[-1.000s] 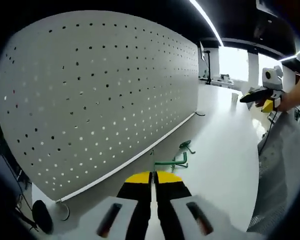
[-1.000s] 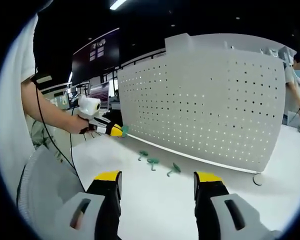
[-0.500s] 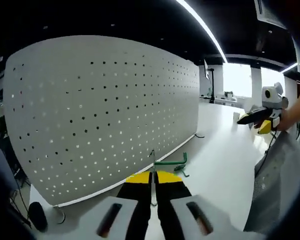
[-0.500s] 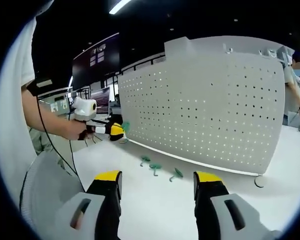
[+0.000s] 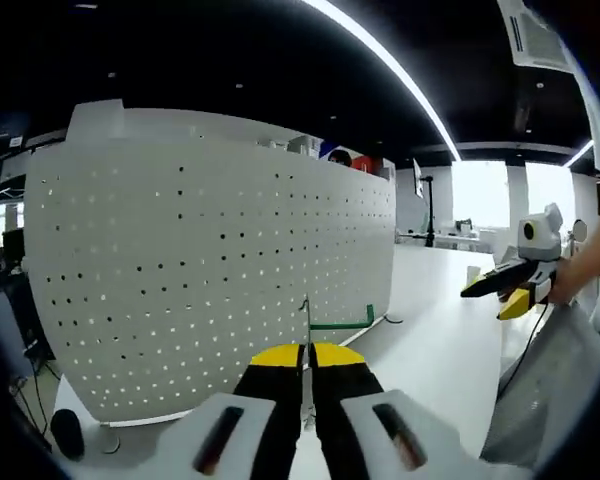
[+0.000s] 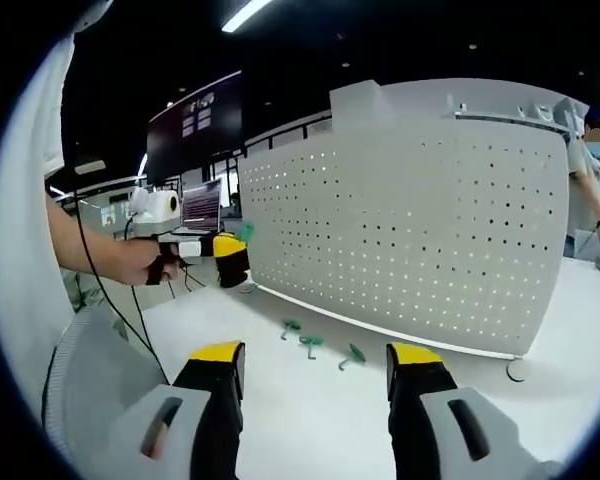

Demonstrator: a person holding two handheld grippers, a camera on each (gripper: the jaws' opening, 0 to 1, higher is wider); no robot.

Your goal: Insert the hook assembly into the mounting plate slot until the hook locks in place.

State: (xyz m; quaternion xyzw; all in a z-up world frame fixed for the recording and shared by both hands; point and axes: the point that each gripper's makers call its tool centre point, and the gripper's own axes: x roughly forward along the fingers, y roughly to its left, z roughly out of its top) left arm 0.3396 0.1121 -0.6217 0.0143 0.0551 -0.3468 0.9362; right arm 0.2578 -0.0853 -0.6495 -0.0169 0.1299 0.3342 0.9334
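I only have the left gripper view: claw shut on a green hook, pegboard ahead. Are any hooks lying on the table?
Observer: Yes. The right gripper view shows three hooks lying on the table near the foot of the pegboard.
Operator: Is the right claw holding anything?
Observer: No. The right claw is open and empty, low over the table.
Operator: Anyone else nearby?
Observer: A person stands past the pegboard's far end.

Pegboard (image 5: 210, 290): matt white perforated panel before you. Surface (image 6: 310, 410) beneath it: smooth, faintly glossy white. Hook (image 5: 342, 322) near it: green coated wire.
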